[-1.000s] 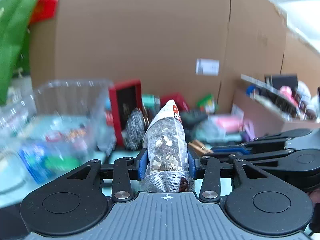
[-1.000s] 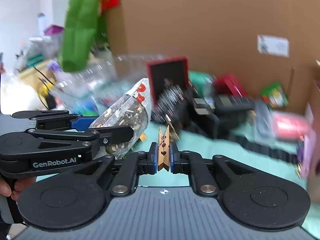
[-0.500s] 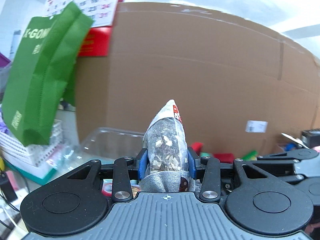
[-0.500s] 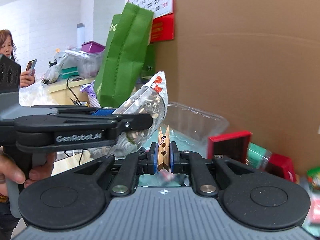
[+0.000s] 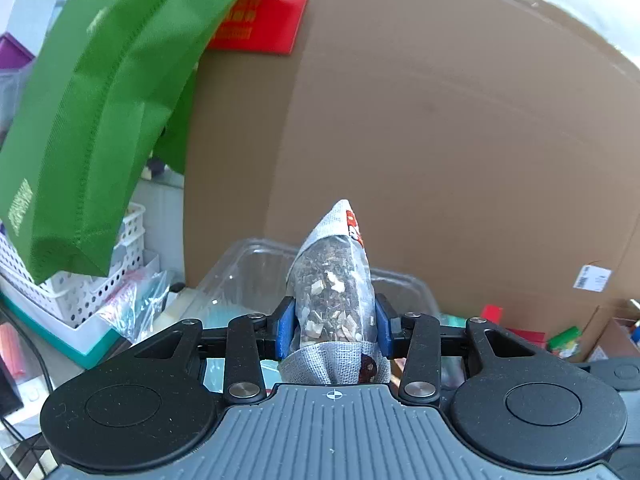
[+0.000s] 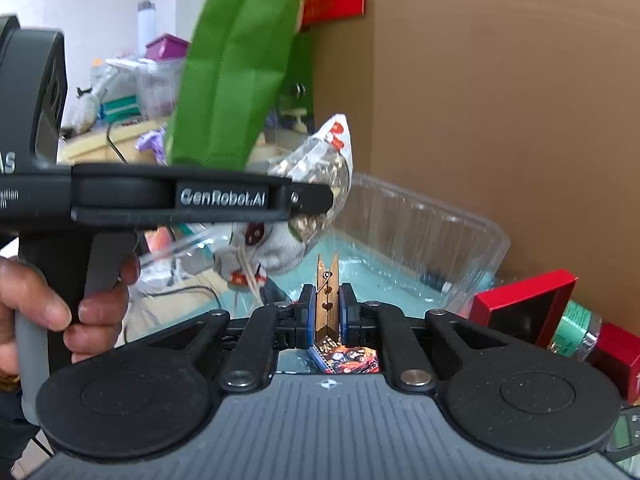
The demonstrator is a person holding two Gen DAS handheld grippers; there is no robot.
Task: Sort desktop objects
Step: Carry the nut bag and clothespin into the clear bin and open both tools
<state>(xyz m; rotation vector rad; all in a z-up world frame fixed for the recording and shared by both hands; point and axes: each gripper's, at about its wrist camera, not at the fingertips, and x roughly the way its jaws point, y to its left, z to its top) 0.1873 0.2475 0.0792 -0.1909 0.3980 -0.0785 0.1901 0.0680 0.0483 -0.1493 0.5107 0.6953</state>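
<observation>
My left gripper (image 5: 331, 330) is shut on a clear snack packet (image 5: 330, 296) filled with brown and white bits, held upright in the air. The packet also shows in the right wrist view (image 6: 316, 196), above and left of the clear plastic tub (image 6: 440, 240). My right gripper (image 6: 327, 314) is shut on a wooden clothespin (image 6: 327, 300), held upright just in front of that tub. The tub shows in the left wrist view (image 5: 248, 272) behind the packet.
A large cardboard box (image 5: 440, 140) stands behind the tub. A green bag (image 5: 92, 100) hangs at the left. A white perforated basket (image 5: 88, 296) is at the left. A red box (image 6: 524, 308), a green tin (image 6: 576, 328) and a colourful card (image 6: 348, 356) lie nearby.
Both grippers have lifted and moved left toward the clear tub and green bag, each still holding its object. The left gripper now sits higher in the right wrist view.
</observation>
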